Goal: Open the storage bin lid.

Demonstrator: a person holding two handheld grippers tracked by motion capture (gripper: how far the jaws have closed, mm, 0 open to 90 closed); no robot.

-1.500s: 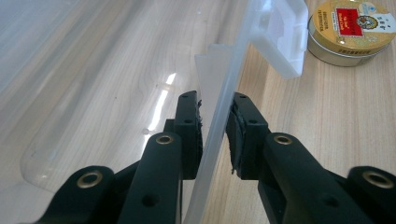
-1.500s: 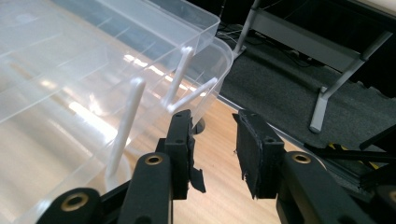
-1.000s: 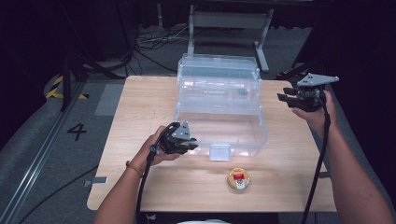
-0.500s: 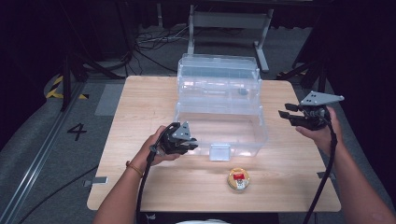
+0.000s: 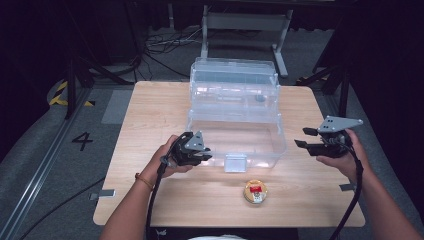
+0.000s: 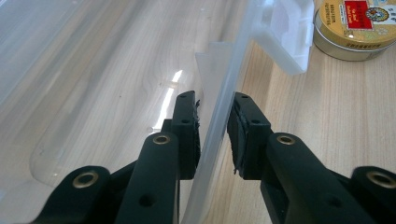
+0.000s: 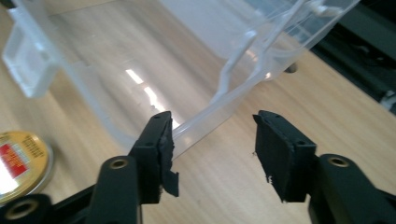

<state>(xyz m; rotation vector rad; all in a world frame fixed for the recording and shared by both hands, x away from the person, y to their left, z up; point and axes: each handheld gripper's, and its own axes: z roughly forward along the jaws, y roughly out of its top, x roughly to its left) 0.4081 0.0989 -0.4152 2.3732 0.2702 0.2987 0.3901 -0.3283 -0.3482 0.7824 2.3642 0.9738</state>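
While my left gripper [image 6: 212, 119] pinches the front wall of the clear plastic storage box [image 5: 235, 130], its jaws narrow with the thin rim clamped between them, I am steadying the box on the desk [image 5: 150, 115]. It stands mid-desk, lid tipped up at the back, its white latch [image 5: 235, 162] facing me. A small gold tin [image 5: 255, 191] lies on the desk just in front of that latch, apart from the box.

My right gripper [image 5: 306, 139] hangs off the box's right end, jaws apart and holding nothing; they have just been opening. From the right gripper view the box's corner rim lies ahead of the gap, not yet between the pads.

I judge this to be the bracing step. Next, the right hand needs to come in to the box or swing to the tin, jaws wide enough for its rim.
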